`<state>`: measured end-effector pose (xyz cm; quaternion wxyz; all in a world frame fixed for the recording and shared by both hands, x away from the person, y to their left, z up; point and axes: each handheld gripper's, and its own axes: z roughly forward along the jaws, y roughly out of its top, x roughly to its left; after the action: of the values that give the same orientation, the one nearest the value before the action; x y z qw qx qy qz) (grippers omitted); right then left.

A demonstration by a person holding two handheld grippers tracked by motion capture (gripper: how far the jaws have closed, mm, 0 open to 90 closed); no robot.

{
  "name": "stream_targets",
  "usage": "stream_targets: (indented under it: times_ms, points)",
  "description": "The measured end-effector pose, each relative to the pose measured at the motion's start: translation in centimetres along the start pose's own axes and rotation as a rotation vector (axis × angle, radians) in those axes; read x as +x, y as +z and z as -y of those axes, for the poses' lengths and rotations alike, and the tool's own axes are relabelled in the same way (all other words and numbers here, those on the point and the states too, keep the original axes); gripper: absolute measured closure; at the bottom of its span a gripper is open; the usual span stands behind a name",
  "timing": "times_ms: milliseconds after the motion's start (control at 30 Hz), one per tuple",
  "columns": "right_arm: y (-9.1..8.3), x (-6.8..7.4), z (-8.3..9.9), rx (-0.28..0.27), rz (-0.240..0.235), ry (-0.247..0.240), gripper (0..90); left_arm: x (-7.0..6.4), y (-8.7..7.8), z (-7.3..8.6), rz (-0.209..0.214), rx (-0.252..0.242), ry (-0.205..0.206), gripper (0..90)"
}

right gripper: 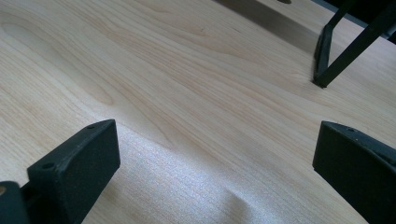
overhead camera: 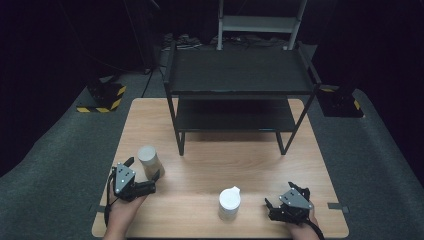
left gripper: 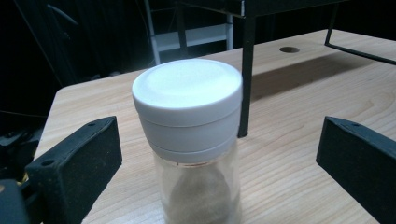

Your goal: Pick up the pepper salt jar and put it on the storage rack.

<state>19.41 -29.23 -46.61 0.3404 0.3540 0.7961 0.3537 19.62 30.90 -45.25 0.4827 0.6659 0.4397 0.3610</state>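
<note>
We do not know what the job is, so we can only guess from how things sit.

At the lower left of the high view, our left tongs (overhead camera: 144,172) are at a small jar (overhead camera: 150,161) with a white lid. In the left gripper view the jar (left gripper: 196,140) stands upright in the middle of the frame, between the two black jaws. The jaws are wide apart, with wood showing on both sides of the jar. They do not touch it and hold nothing. The jar is clear glass with something dark and powdery inside. We think we are lined up for a grab, but the grab is not done yet.

In the lower middle of the high view stands a white bottle (overhead camera: 229,202) with a little spout on top. It stands alone on the wooden surface (overhead camera: 215,160), and no tongs touch it.

At the lower right of the high view are our right tongs (overhead camera: 269,209), low by the surface. In the right gripper view the tongs (right gripper: 215,177) are wide open too, with bare wood between the jaws. They hold nothing.

In the upper middle of the high view stands a black shelf rack (overhead camera: 239,90). Both of its shelves look bare. Maybe the jar and bottle should go up there, but that is our guess. If so, nothing has been picked up or put away yet, so nearly all the work is left.
</note>
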Motion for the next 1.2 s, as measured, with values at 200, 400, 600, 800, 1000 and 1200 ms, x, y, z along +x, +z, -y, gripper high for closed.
stream_targets:
  times_ms: [200, 400, 600, 800, 1000, 1200]
  points:
    - [0.0, -0.1, 0.1, -0.006, -0.003, 0.008, 0.0, 0.4, 0.9, 0.0, 0.005, 0.004, -0.015, 0.4]
    - [0.0, -0.3, 0.0, 0.000, -0.009, 0.008, 0.0, 0.8, 1.8, -0.1, 0.009, 0.015, -0.020, 0.4]
    - [0.1, -0.4, -0.1, 0.005, -0.014, 0.011, 0.0, 1.2, 2.5, 0.0, 0.009, 0.015, -0.051, 0.4]
    - [0.0, -0.5, 0.0, 0.004, -0.018, 0.015, 0.0, 1.6, 3.2, 0.2, 0.015, 0.011, -0.082, 3.3]
    - [0.0, -0.5, 0.0, 0.004, -0.021, 0.015, 0.0, 1.7, 3.7, 0.6, 0.015, 0.002, -0.118, 10.3]
    - [0.0, -0.6, 0.0, 0.000, -0.023, 0.023, 0.0, 1.7, 3.7, 1.6, 0.006, -0.019, -0.167, 18.6]
